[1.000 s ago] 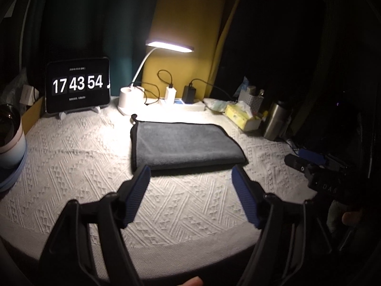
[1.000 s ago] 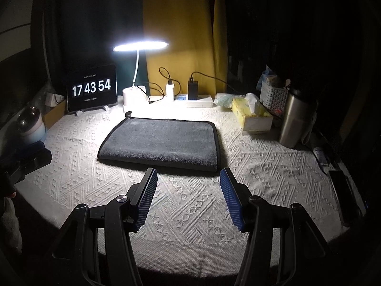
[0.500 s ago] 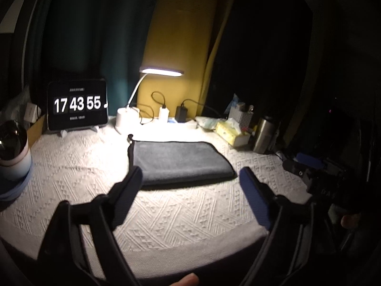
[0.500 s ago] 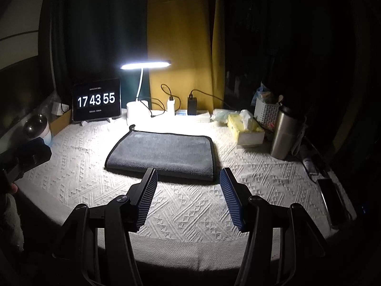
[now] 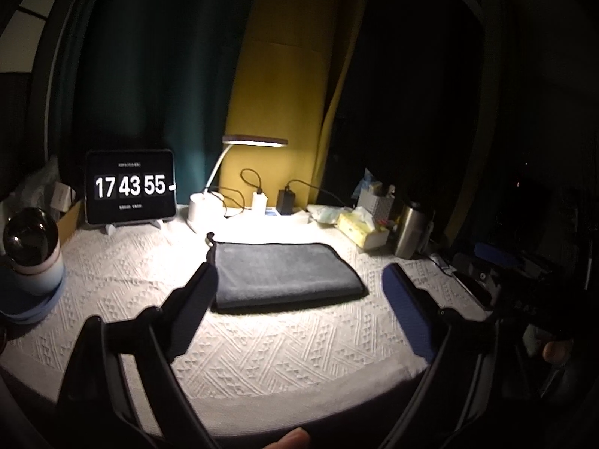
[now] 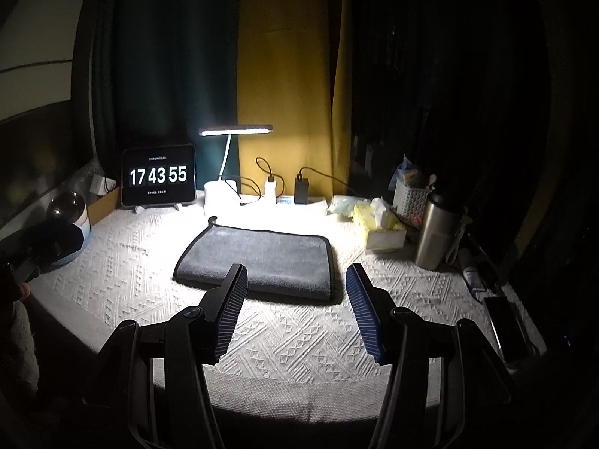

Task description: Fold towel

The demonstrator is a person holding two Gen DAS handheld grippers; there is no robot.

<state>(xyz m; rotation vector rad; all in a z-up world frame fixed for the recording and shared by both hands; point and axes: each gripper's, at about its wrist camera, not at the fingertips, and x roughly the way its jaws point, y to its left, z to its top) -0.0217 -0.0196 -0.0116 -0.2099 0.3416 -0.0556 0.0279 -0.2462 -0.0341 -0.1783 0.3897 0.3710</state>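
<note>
Soft, light, probably doubled grey microfibre towel (image 6: pixel 258 260) mid-desk (image 6: pixel 299 336); best pinched at bound corners, both grippers' (image 5: pixel 299 292) (image 6: pixel 295 292) fingers spread, empty.

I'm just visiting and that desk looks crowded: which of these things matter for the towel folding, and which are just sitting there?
For the job: grey towel, left gripper, right gripper.

Just lying about: desk lamp, clock screen, tissue box, steel flask, white basket.
</note>
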